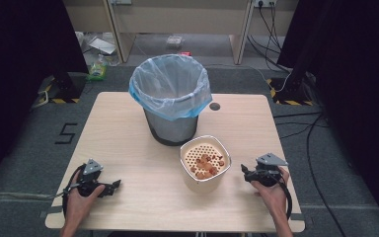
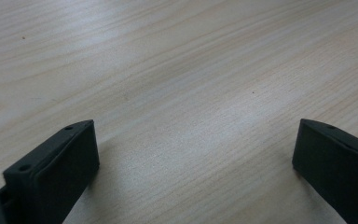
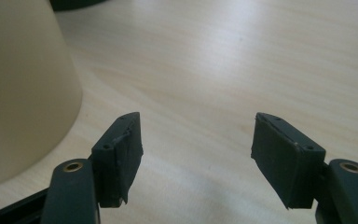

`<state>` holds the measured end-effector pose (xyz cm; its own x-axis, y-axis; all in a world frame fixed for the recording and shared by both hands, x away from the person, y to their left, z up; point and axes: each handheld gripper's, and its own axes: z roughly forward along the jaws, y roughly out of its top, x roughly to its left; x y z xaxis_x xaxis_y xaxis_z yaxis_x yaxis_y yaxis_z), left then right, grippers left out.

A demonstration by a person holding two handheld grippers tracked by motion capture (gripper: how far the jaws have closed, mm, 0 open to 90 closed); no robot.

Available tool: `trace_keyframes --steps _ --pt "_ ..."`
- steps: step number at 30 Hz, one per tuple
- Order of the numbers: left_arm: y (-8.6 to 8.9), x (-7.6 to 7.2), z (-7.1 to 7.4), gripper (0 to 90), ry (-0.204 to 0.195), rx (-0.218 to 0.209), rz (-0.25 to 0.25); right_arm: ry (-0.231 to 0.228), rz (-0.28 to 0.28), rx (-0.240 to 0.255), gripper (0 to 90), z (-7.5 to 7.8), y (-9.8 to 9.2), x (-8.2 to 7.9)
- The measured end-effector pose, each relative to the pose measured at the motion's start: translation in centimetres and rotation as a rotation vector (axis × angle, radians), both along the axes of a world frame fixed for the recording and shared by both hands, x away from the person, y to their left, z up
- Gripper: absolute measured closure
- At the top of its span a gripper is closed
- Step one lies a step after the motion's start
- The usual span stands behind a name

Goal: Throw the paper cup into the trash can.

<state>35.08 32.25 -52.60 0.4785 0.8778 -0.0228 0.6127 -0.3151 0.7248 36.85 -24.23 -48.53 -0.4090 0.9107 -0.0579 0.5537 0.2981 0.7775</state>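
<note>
I'm holding both grippers spread w/ nothing in them: left gripper [image 1: 112, 186] low on the table [image 1: 128, 123], right gripper [image 1: 246, 174] just beside the cream container [image 1: 203, 183]. It's sitting front of the lined bin [image 1: 170, 96], holding brownish bits [image 1: 207, 165], probably food scraps. I'm judging it light, rigid, smooth; take by rim.

On the table [image 1: 128, 118] a bin [image 1: 170, 98] with a bag [image 1: 197, 106] in it stands near the middle of the far edge. Just in front of it, slightly to the right, stands a tub [image 1: 205, 163] with small round pieces [image 1: 207, 165] in it. The left gripper [image 1: 114, 186] rests by the near left corner, and the right gripper [image 1: 245, 173] near the near right corner, just right of the tub.
</note>
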Motion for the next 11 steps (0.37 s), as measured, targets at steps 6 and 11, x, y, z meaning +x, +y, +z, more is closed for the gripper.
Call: trace_keyframes --steps 6,11 --pt "0.0 0.0 0.0 0.0 0.000 0.000 -0.001 0.062 0.018 -0.023 32.4 -1.3 0.1 -0.5" --pt "0.0 0.0 0.0 0.0 0.000 0.000 -0.001 0.080 0.020 -0.036 31.7 -1.7 0.1 -0.7"
